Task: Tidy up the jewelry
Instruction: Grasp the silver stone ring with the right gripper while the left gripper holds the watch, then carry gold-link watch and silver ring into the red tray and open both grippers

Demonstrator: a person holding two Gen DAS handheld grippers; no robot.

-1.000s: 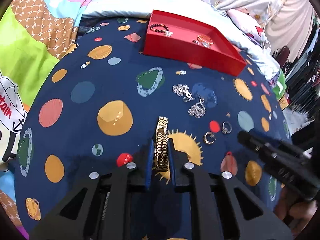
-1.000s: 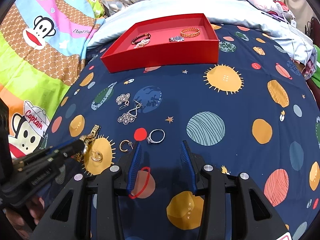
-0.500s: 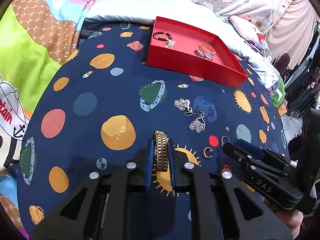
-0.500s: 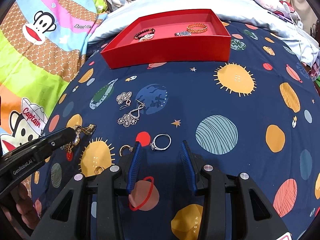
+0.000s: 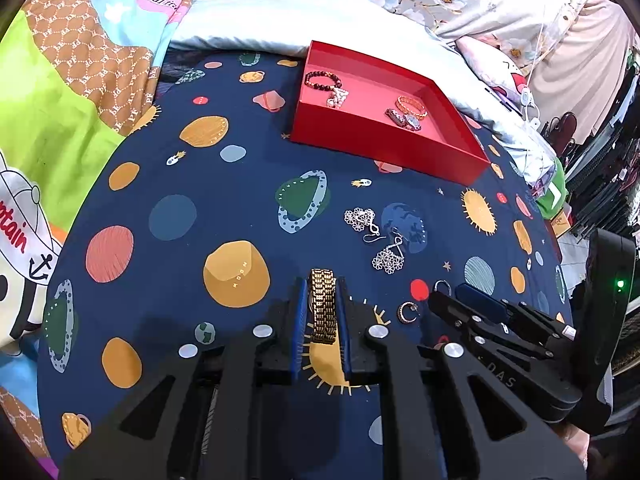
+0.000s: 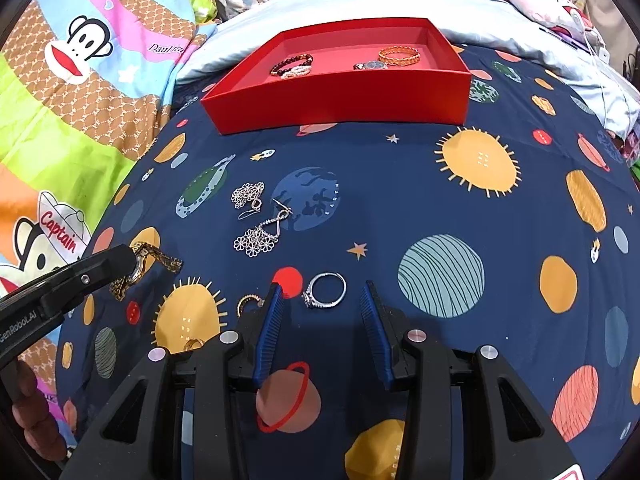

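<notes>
At lower centre of the left wrist view, the left gripper (image 5: 323, 300) has its jaws narrowed onto a gold watch band (image 5: 323, 306), lifted above the navy planet bedspread (image 5: 172, 184). Right of it lie two silver flower earrings (image 5: 374, 238). Toward the upper right sits the red tray (image 5: 384, 148). Across in the right wrist view, the right gripper (image 6: 322, 300) stands with jaws apart around a silver ring (image 6: 325, 291), not touching it.
</notes>
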